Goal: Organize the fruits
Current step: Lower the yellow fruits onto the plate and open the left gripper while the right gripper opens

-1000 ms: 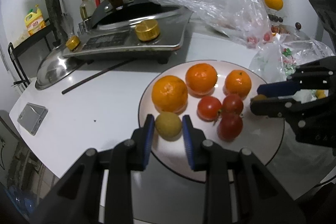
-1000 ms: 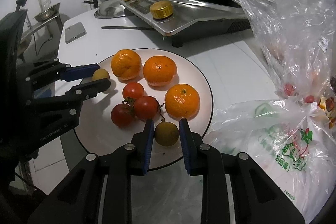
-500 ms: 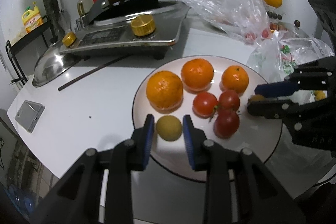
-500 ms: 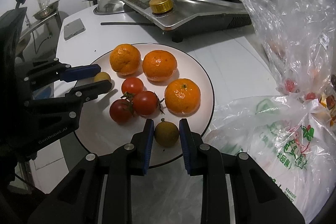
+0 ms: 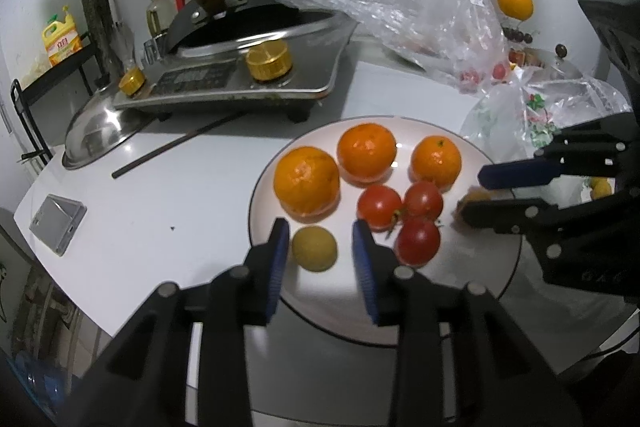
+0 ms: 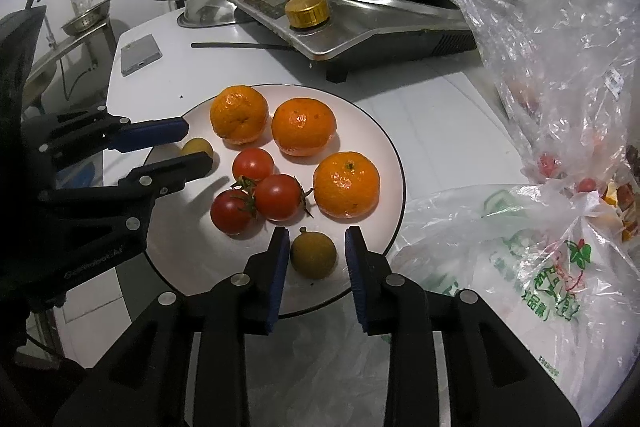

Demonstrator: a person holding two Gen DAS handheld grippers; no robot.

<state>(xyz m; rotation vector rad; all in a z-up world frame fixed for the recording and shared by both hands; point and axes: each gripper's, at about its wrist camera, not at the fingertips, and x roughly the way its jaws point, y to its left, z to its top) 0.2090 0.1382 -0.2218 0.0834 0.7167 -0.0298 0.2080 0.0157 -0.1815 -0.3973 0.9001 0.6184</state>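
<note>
Left wrist view shows the left gripper (image 5: pixel 318 251) with its jaws just opened a little: a clear gap now stands on each side of the small yellow-brown fruit (image 5: pixel 314 248), which rests on the white plate (image 5: pixel 440 327) between the blue pads, no longer pressed. In the right wrist view the right gripper (image 6: pixel 316 251) has done the same; its jaws have just parted and its own brown fruit (image 6: pixel 313 255) sits free on the plate near the rim. Three oranges (image 6: pixel 304 127) and three tomatoes (image 6: pixel 277 197) already lie in the middle of the plate. I judge that both small fruits are now delivered, so the next move is probably to draw both grippers back without knocking them.
</note>
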